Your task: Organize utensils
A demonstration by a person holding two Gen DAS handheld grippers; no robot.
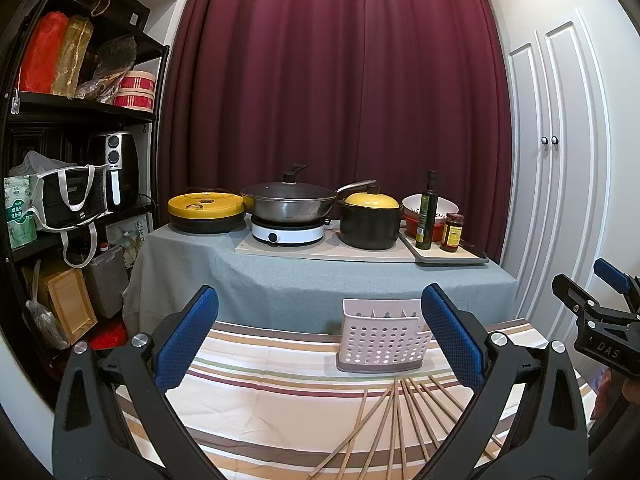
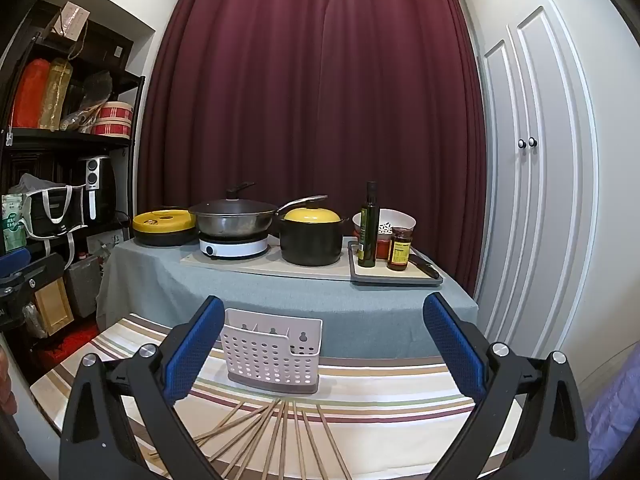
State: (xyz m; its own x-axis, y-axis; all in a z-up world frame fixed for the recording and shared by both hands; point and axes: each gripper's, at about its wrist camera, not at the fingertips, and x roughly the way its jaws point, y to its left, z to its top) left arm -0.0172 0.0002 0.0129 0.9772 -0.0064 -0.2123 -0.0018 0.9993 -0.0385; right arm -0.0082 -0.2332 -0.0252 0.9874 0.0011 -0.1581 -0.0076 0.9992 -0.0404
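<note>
A white perforated utensil holder stands empty on the striped tablecloth. Several wooden chopsticks lie fanned out on the cloth just in front of it. My left gripper hangs open above the cloth, left of the holder and above the chopsticks, with nothing between its blue pads. My right gripper is open too, empty, with the holder behind its left finger. The right gripper also shows at the right edge of the left wrist view.
Behind stands a grey-clothed table with a yellow-lidded pan, a wok on a burner, a yellow-lidded pot, an oil bottle and a jar. A black shelf stands left, white cupboard doors right.
</note>
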